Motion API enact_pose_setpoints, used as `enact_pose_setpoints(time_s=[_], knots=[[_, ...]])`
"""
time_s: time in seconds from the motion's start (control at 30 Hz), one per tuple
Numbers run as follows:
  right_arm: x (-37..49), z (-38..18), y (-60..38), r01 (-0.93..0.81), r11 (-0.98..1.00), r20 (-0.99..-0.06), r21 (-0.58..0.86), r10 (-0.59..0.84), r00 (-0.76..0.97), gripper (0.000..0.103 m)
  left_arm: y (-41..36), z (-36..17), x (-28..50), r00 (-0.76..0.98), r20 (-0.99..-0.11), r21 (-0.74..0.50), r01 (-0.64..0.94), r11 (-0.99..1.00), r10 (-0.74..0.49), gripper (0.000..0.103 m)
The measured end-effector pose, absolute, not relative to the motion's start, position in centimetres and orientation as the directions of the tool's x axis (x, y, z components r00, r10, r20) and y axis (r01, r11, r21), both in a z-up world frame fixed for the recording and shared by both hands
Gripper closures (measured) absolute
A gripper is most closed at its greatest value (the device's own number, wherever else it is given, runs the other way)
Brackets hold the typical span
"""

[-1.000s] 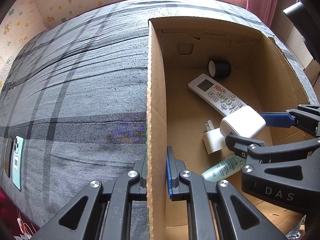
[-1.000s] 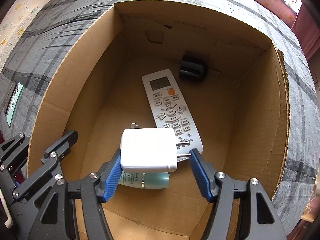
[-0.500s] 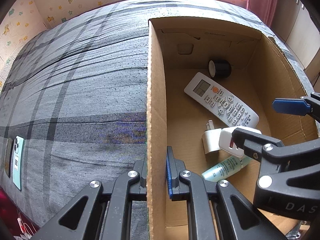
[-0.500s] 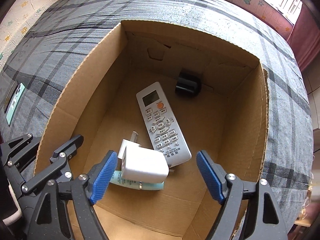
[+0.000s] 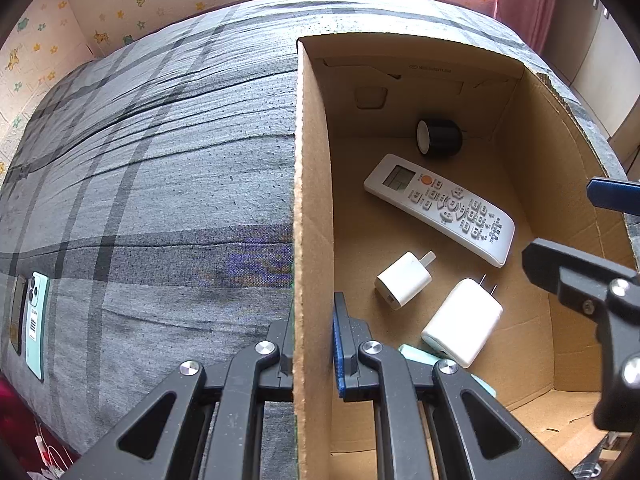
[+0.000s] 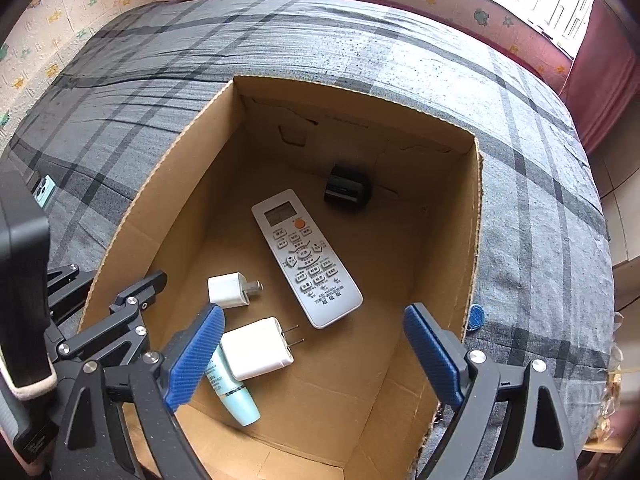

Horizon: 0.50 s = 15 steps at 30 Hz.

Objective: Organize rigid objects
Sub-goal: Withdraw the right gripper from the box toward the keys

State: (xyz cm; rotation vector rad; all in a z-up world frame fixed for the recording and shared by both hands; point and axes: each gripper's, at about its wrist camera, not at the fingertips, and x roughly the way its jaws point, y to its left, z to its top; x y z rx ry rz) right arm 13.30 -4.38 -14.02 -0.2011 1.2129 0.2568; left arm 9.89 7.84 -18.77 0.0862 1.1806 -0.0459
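An open cardboard box stands on the bed. On its floor lie a white remote, a small white charger, a black cylinder and a teal tube. A larger white charger rests partly on the tube. My right gripper hangs above the box, its jaws opening, with nothing between the blue pads. In the left wrist view it shows at the right edge, above the larger charger. My left gripper is shut on the box's left wall.
A grey plaid cover lies over the bed around the box. A teal phone lies on it at the far left. A small blue round thing sits just outside the box's right wall.
The right gripper let go of the larger white charger, which dropped onto the box floor and the tube. Its jaws widened and it rose. The left gripper kept its hold on the wall.
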Motion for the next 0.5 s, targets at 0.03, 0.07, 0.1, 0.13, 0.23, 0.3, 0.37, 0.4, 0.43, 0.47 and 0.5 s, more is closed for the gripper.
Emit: enact_pose_setpoints(time_s=[0.03, 0.07, 0.1, 0.13, 0.23, 0.3, 0.37, 0.4, 0.43, 0.47, 0.5], knots=[[13.1, -13.7, -4.7, -0.298, 0.954, -0.938, -0.013, 0.091, 0.333, 0.009, 7.8, -18.8, 9.9, 0.38, -0.925, 0.046, 0.082, 0.996, 0.011, 0.09], [12.9, -13.3, -5.0, -0.294, 0.956, -0.936, -0.01, 0.095, 0.339, 0.009, 7.7, -18.7, 9.8, 0.381, -0.925, 0.048, 0.083, 0.995, 0.013, 0.09], [12.8, -12.9, -5.3, -0.29, 0.957, -0.934, -0.005, 0.099, 0.343, 0.009, 7.6, -18.7, 9.8, 0.381, -0.924, 0.051, 0.083, 0.995, 0.015, 0.091], [12.6, -12.5, -5.7, -0.285, 0.958, -0.931, -0.005, 0.1, 0.351, 0.009, 7.6, -18.7, 9.8, 0.381, -0.924, 0.052, 0.083, 0.995, 0.017, 0.091], [12.3, -11.1, -6.9, -0.267, 0.964, -0.923, 0.001, 0.103, 0.371, 0.009, 7.6, -18.7, 9.8, 0.381, -0.924, 0.052, 0.082, 0.995, 0.017, 0.091], [12.2, -10.4, -7.8, -0.254, 0.967, -0.918, 0.002, 0.102, 0.383, 0.009, 7.6, -18.7, 9.8, 0.381, -0.924, 0.053, 0.082, 0.995, 0.018, 0.091], [12.1, -9.9, -8.7, -0.239, 0.971, -0.914, 0.005, 0.102, 0.394, 0.009, 7.5, -18.7, 9.7, 0.382, -0.924, 0.056, 0.083, 0.995, 0.02, 0.091], [12.1, -9.7, -9.2, -0.231, 0.973, -0.913, 0.008, 0.102, 0.396, 0.009, 7.5, -18.7, 9.7, 0.382, -0.924, 0.056, 0.083, 0.995, 0.02, 0.091], [12.0, -9.6, -9.7, -0.22, 0.975, -0.912, 0.01, 0.099, 0.398, 0.009, 7.6, -18.7, 9.7, 0.381, -0.924, 0.055, 0.082, 0.995, 0.02, 0.091], [12.0, -9.4, -10.2, -0.209, 0.978, -0.91, 0.013, 0.098, 0.403, 0.009, 7.6, -18.7, 9.7, 0.382, -0.924, 0.055, 0.082, 0.995, 0.02, 0.091], [11.9, -9.3, -10.7, -0.199, 0.98, -0.908, 0.017, 0.099, 0.407, 0.009, 7.6, -18.7, 9.7, 0.382, -0.924, 0.056, 0.082, 0.995, 0.02, 0.091]])
